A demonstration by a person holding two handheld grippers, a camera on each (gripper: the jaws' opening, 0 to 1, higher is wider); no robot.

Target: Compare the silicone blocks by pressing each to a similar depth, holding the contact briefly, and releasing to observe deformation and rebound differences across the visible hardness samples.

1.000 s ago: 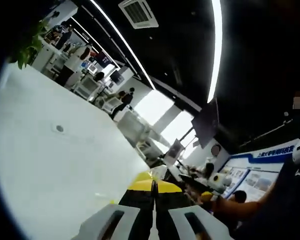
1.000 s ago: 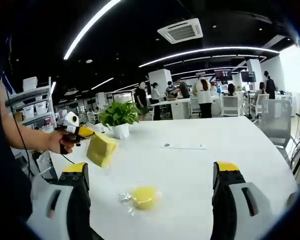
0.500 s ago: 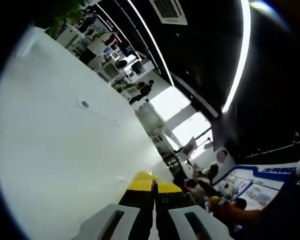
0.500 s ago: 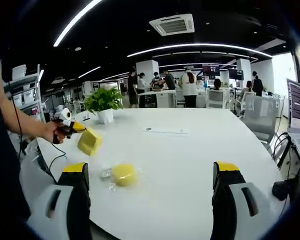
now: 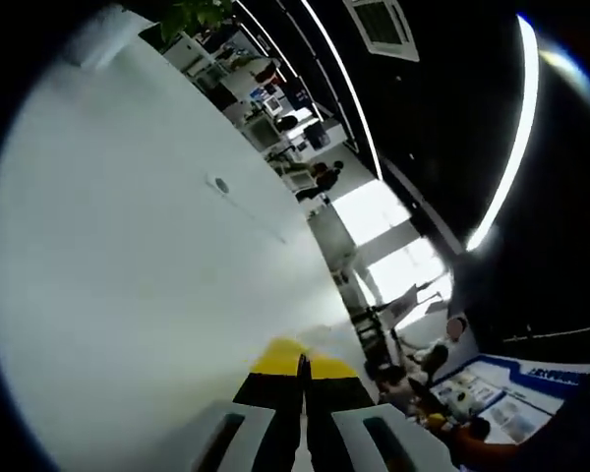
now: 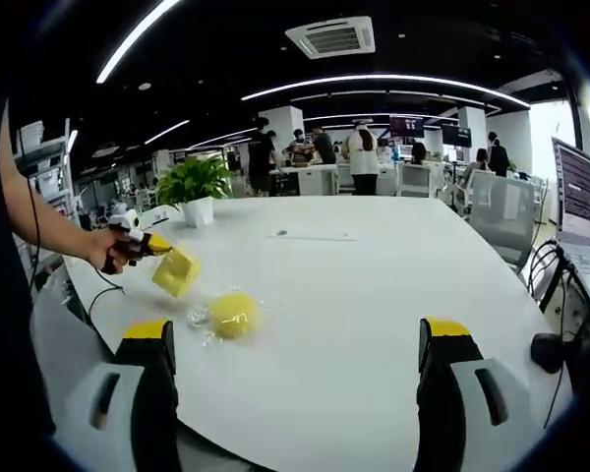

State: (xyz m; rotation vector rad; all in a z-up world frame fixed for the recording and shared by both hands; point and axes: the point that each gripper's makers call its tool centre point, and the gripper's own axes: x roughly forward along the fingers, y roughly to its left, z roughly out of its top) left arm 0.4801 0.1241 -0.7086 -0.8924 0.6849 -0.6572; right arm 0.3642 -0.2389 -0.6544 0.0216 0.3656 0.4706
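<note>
Gripping the yellow block tight in the left gripper just above the white table, near the round yellow block, keeping the right gripper wide open, probably needing to let go next and watch the bounce back.

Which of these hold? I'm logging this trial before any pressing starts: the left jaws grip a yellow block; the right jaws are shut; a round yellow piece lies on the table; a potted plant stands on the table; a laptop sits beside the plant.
1. The left gripper grips a yellow block: true.
2. The right gripper is shut: false, its jaws stand wide apart and hold nothing.
3. A round yellow piece lies on the white table: true, on a clear wrapper.
4. A potted plant stands on the table: true.
5. A laptop sits beside the plant: false, nothing like that is next to it.
</note>
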